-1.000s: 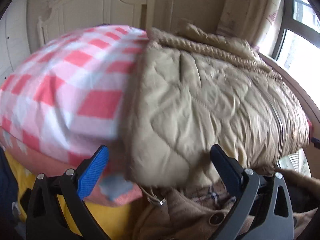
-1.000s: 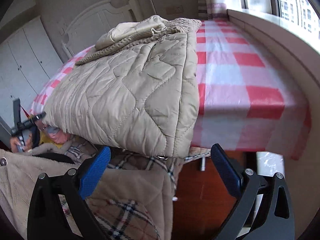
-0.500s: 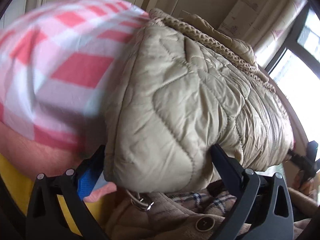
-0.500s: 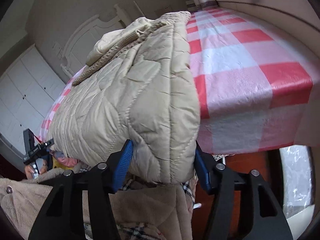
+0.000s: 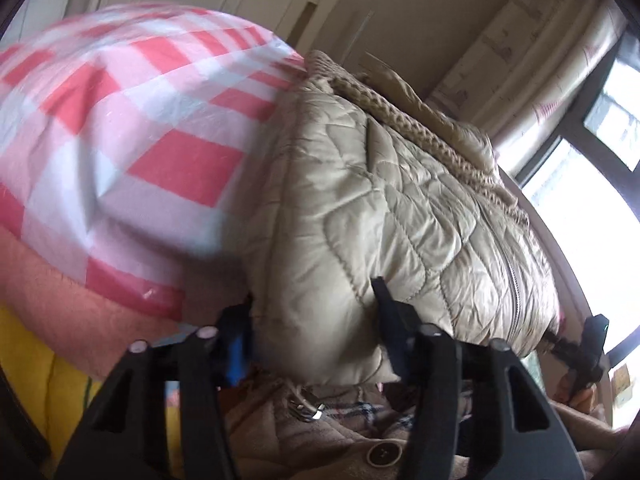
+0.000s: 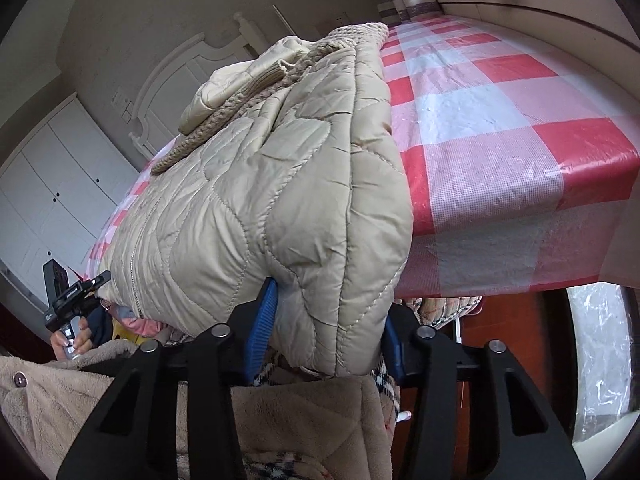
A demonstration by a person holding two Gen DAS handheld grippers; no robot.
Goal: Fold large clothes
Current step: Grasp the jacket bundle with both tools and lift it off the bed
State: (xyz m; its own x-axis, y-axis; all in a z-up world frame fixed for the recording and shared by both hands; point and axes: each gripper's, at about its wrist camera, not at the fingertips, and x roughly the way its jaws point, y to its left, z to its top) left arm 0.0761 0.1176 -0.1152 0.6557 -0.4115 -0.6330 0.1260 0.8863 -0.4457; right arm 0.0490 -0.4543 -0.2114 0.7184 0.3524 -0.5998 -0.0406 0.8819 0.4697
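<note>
A beige quilted jacket (image 5: 384, 216) with a knit collar lies folded on the red-and-white checked tablecloth (image 5: 132, 152), its near edge hanging over the table's front. My left gripper (image 5: 316, 320) is shut on the jacket's near left corner. My right gripper (image 6: 328, 320) is shut on the jacket's (image 6: 280, 200) near right corner, blue pads pressed into the padding. The other gripper shows at the far left of the right wrist view (image 6: 76, 296).
A tan coat with plaid lining (image 6: 280, 420) hangs below the table edge; it also shows in the left wrist view (image 5: 340, 432). The checked cloth (image 6: 500, 120) stretches right toward a window sill (image 6: 540, 16). A white headboard (image 6: 192, 68) and wardrobe (image 6: 52, 184) stand behind.
Both grippers moved in onto the jacket's hanging near edge and closed on its corners; the right closed first, then the left.
</note>
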